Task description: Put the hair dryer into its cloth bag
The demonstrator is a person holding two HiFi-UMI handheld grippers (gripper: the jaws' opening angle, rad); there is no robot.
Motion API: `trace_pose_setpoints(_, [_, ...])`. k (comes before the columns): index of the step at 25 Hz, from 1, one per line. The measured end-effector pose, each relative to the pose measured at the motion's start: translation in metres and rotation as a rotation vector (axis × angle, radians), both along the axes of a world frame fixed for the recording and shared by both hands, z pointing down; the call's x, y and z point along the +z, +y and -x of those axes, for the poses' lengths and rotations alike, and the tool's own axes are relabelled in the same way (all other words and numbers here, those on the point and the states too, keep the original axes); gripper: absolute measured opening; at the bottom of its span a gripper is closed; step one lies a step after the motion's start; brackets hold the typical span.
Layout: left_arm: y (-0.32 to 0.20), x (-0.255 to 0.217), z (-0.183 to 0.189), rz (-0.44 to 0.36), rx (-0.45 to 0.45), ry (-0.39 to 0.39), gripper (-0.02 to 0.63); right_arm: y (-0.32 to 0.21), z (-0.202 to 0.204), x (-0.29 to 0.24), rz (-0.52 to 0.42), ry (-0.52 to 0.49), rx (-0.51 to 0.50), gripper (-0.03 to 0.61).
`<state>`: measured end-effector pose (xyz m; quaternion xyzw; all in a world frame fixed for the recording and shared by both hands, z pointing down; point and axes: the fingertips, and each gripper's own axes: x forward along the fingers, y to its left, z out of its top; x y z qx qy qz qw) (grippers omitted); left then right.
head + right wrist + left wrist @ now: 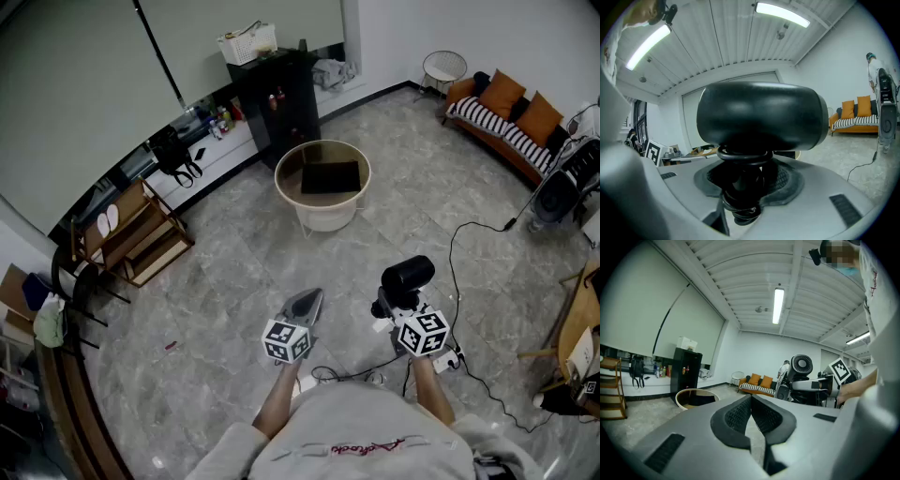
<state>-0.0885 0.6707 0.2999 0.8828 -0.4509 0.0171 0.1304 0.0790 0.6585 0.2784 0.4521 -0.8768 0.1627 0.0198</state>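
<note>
Our right gripper (403, 302) is clamped on the hair dryer (408, 274) by its handle, barrel above the jaws. Wound cord (743, 213) hides the handle's lower end. Our left gripper (306, 302), at its nine o'clock, is closed and empty. At twelve o'clock, well apart, a round table (323, 217) bears a dark flat item (330, 176) we cannot identify.

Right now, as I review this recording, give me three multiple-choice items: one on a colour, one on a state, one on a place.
1. The cushions on the sofa are: A orange, B green, C white.
2. The left gripper is: A wide open, B shut and empty, C half open.
3. The hair dryer is: A on the sofa, B in the left gripper, C in the right gripper.
Answers: A, the head view shows them orange; B, its jaws meet with nothing between; C, that gripper's jaws clamp the dryer's handle.
</note>
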Motion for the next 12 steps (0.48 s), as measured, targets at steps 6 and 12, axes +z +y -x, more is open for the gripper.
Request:
trace_pose_setpoints(6, [0.000, 0.010, 0.012, 0.012, 0.009, -0.007, 0.029, 0.000, 0.015, 0.002, -0.002, 0.012, 0.003, 0.198])
trace_pose_setpoints(12, [-0.005, 0.011, 0.027, 0.012, 0.043, -0.004, 0.029, -0.003, 0.032, 0.001, -0.001, 0.001, 0.032, 0.198])
